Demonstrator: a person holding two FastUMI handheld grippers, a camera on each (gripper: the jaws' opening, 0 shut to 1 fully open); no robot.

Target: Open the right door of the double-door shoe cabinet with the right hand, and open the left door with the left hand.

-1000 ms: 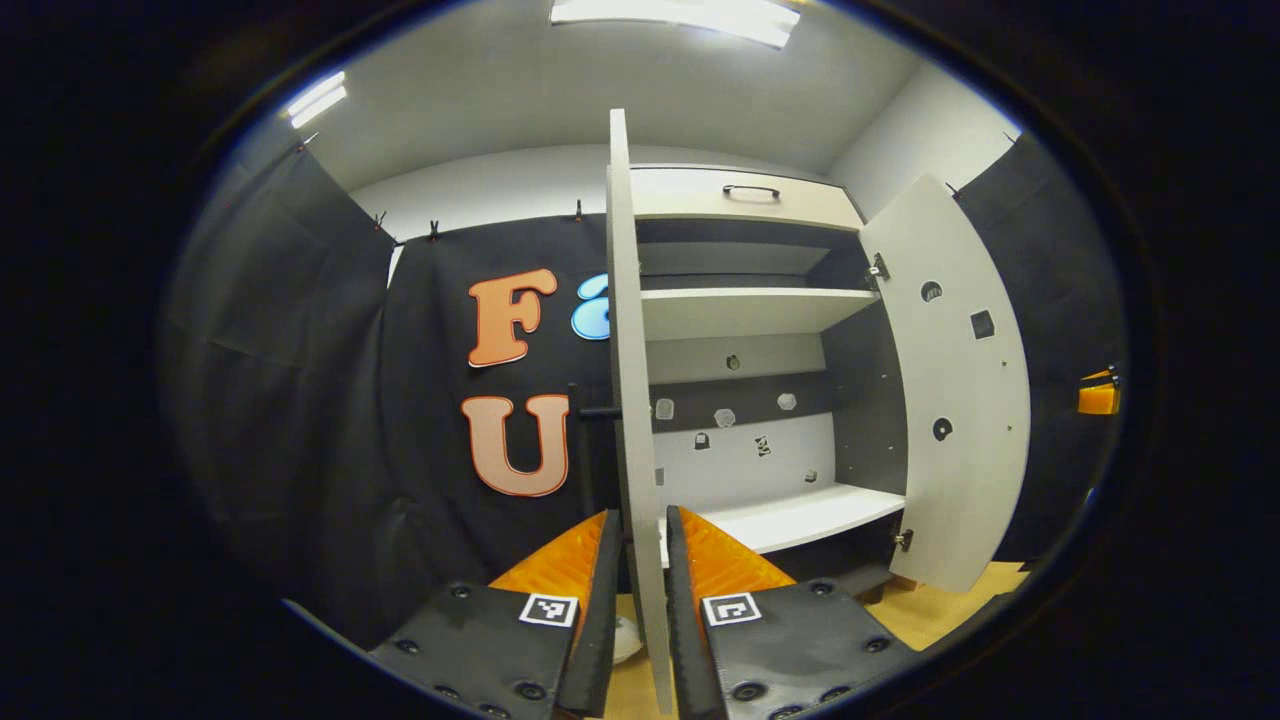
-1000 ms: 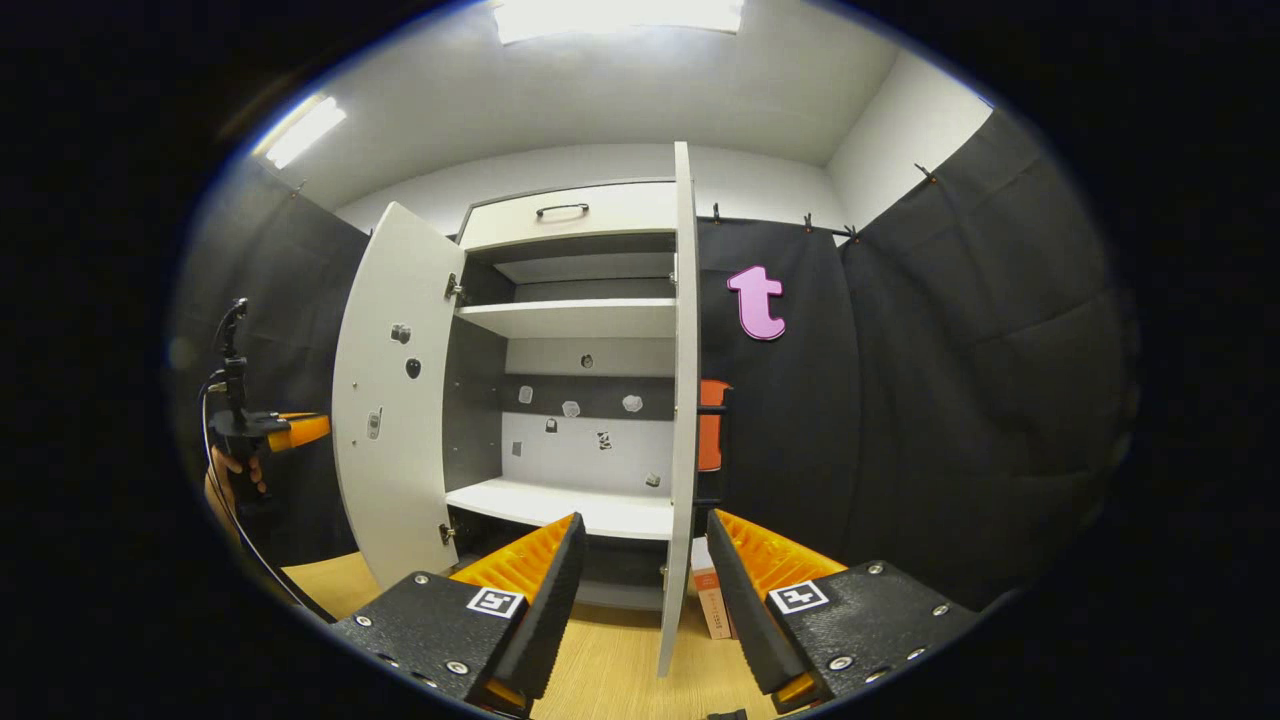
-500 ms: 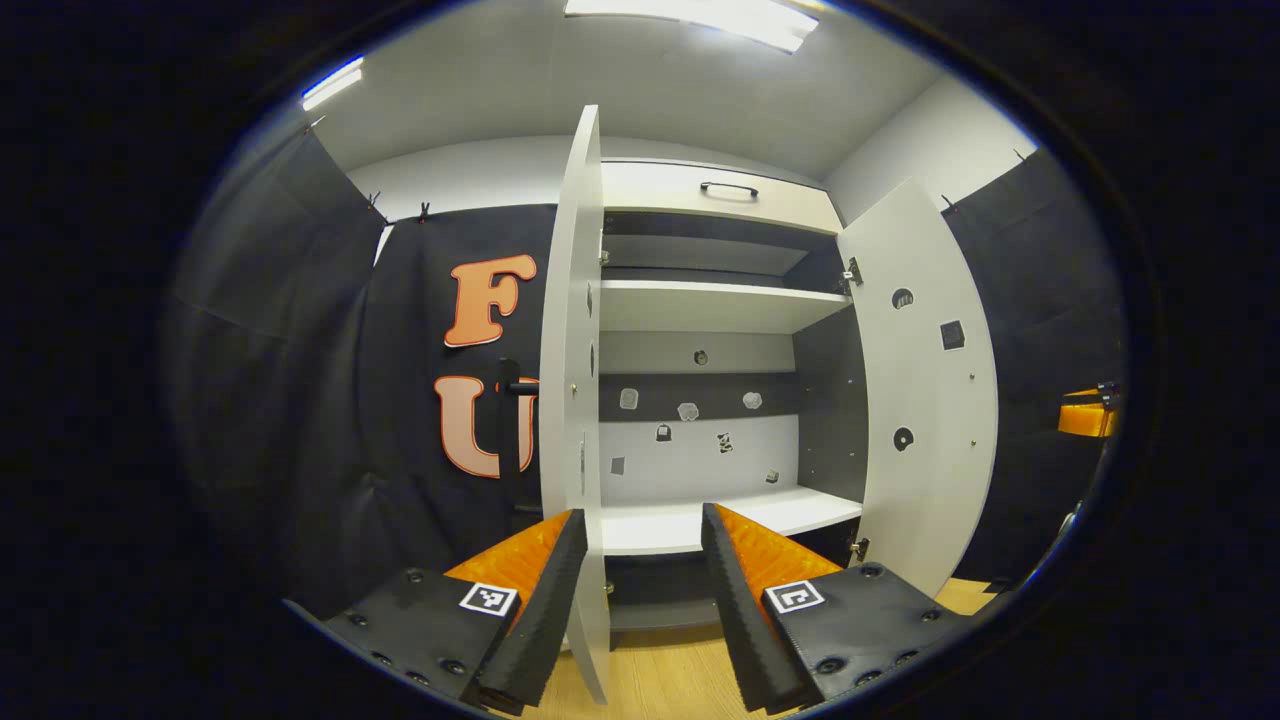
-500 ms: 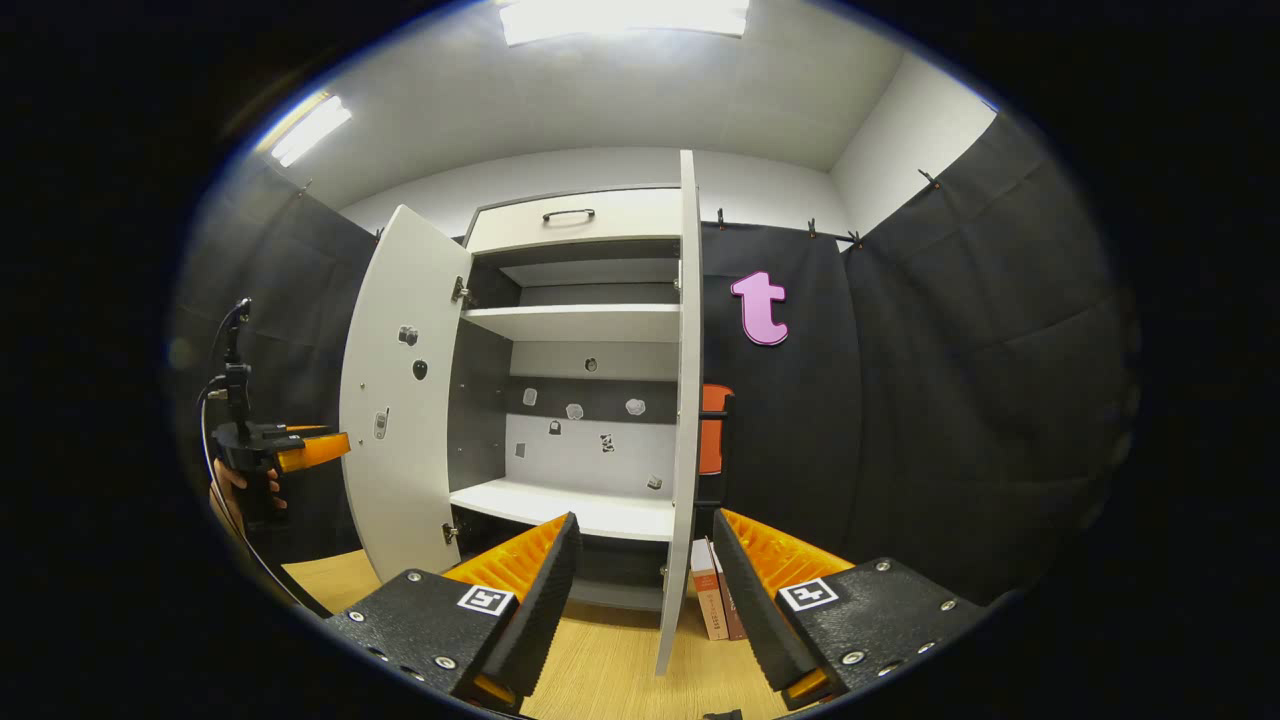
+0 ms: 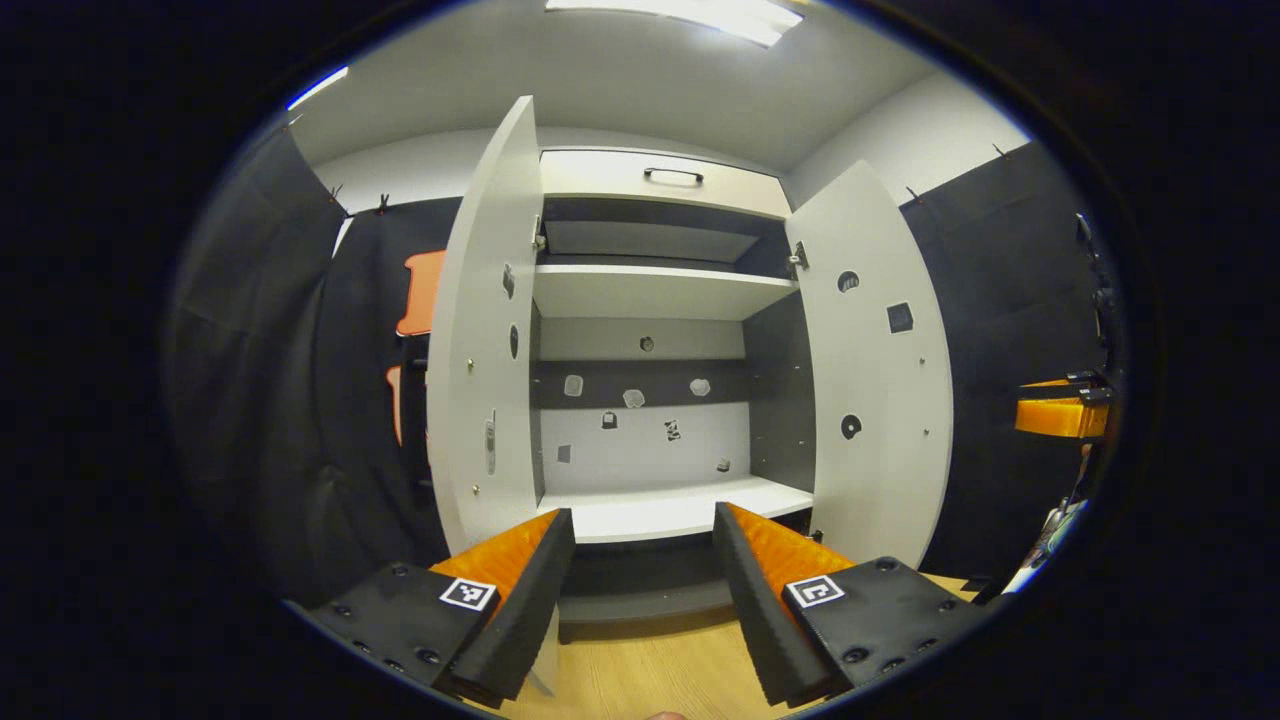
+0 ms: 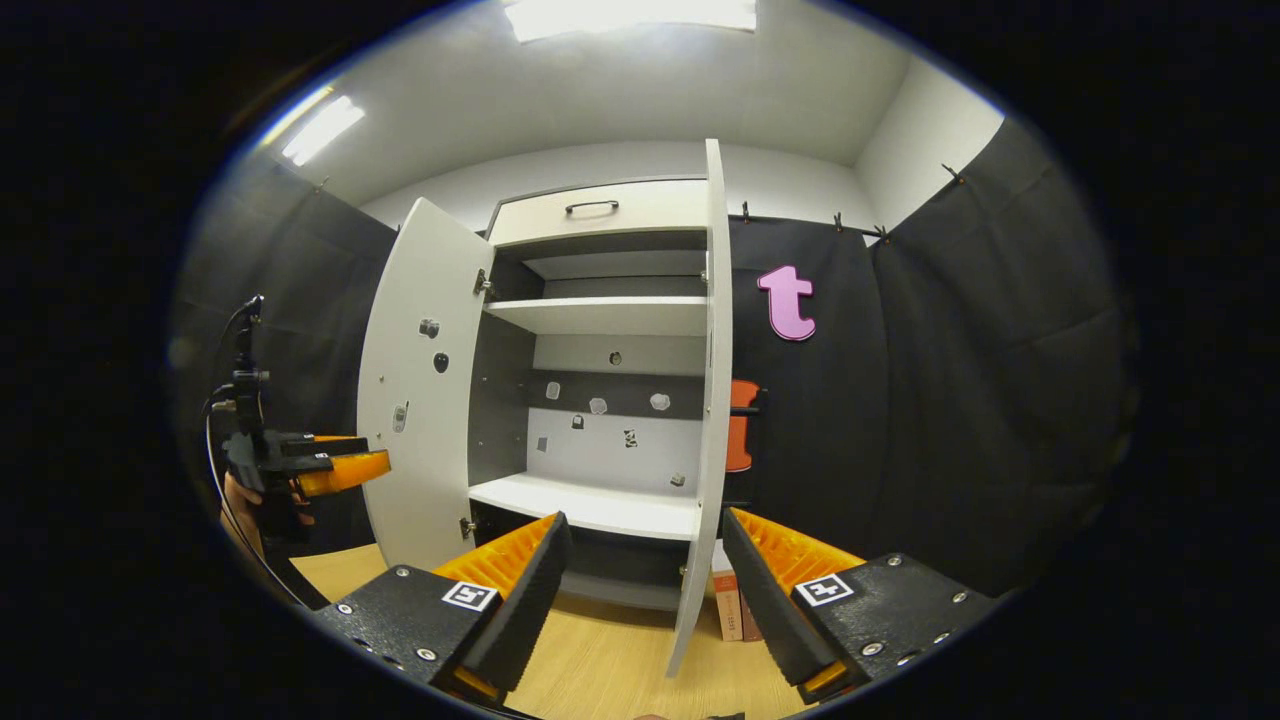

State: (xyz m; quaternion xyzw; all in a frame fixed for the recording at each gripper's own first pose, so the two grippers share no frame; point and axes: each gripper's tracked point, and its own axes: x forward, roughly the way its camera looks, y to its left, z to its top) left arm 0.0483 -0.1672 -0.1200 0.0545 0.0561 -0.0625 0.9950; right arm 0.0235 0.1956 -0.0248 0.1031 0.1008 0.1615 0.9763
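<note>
The white shoe cabinet (image 5: 650, 290) stands with both doors swung out and its shelves bare. In the left gripper view the left door (image 5: 480, 350) hangs just left of my left gripper (image 5: 640, 600), which is open and holds nothing. The right door (image 5: 880, 380) angles outward on the far side. In the right gripper view the right door (image 6: 712, 400) shows edge-on, just above and between the fingers of my open right gripper (image 6: 645, 600), without touching them. The left door (image 6: 415, 400) is wide open there, with the left gripper (image 6: 365, 468) beside it in a hand (image 6: 240, 495).
A closed drawer with a dark handle (image 5: 672, 177) tops the cabinet. Books (image 6: 735, 615) stand on the wooden floor (image 6: 600, 660) behind the right door's foot. Black cloth walls close in both sides. The right gripper (image 5: 1060, 415) shows at the far right of the left gripper view.
My left gripper opened and let go of the left door's edge, then drew back and turned right. The left door swung wider. My right gripper stayed open and drifted slightly.
</note>
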